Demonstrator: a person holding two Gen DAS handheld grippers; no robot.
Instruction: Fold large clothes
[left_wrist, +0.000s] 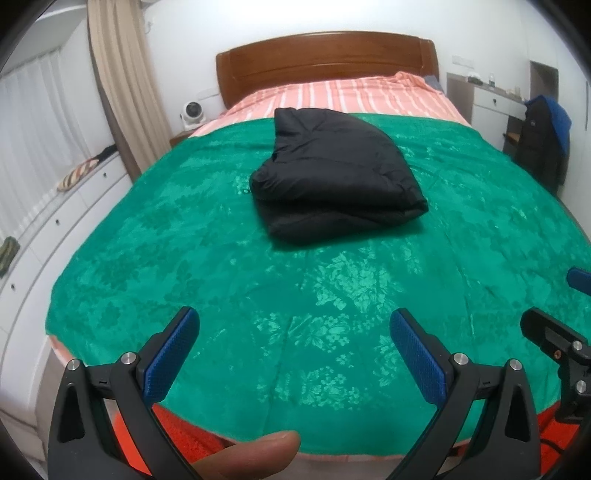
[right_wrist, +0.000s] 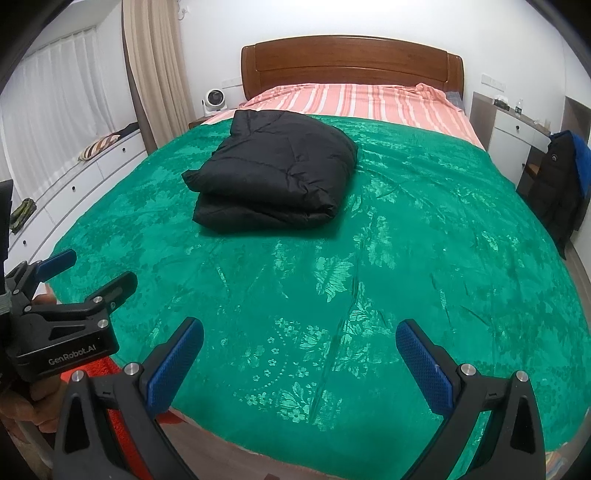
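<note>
Bedroom, white walls, big bed (left_wrist: 110, 236) under a green floral-embossed blanket (right_wrist: 406, 258), slightly shiny, a few creases. Past the blanket toward the wooden headboard (left_wrist: 325, 55), a pink-and-white striped sheet (left_wrist: 351, 96).

The black puffer jacket (left_wrist: 332, 177) sits folded on the blanket, nearer the headboard than the foot of the bed: quilted, puffy, soft rounded bundle in roughly two stacked layers, matte nylon look. Nothing lies on it or in front of it.

I have both grippers at the foot of the bed, well apart from the jacket. Left gripper (left_wrist: 295, 354) is spread wide, nothing between its blue textured pads (left_wrist: 170, 354); a thumb (left_wrist: 251, 454) shows at the bottom edge. Right gripper (right_wrist: 299, 362) also spread wide and empty, hanging above the blanket's near edge.

Around the bed: beige curtain (left_wrist: 118, 74) and white drawer units (left_wrist: 74, 206) on the left side, a small white fan (left_wrist: 192, 114) beside the headboard, a dark coat (right_wrist: 561, 184) with something blue hung on the right side by a white desk (right_wrist: 517, 129). An orange textured cloth (left_wrist: 177, 432) peeks out below the blanket at the foot.
</note>
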